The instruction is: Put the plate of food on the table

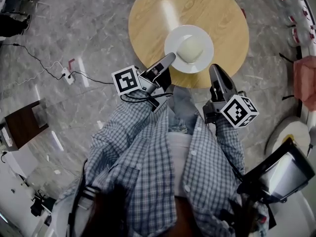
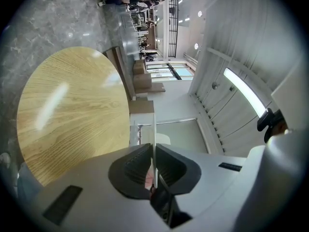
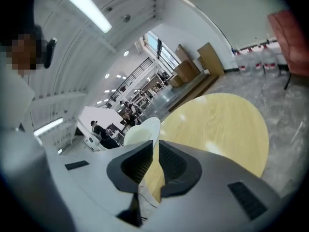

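White plate [image 1: 173,41] with a pale, rounded mound of food [image 1: 190,48] sits over the near half of a round wooden surface [image 1: 153,14], straight ahead of both sets of fingers. The left gripper [image 1: 169,58] reaches the rim on the plate's left. In the left gripper view its ribbed dark fingers [image 2: 133,166] are closed on that rim, which shows as a thin white line [image 2: 153,129] running out from between them, with the wood grain [image 2: 67,110] spread off to one side. The right gripper [image 1: 216,69] is at the plate's near right edge. In the right gripper view its fingers [image 3: 171,166] stand a narrow gap apart and only the yellow wood [image 3: 222,124] shows through that gap. The plate [image 3: 140,132] rises just beyond their tips, towards the left finger. Whether the plate's base touches the surface cannot be told. Grey marbled floor [image 1: 74,28] surrounds the surface.
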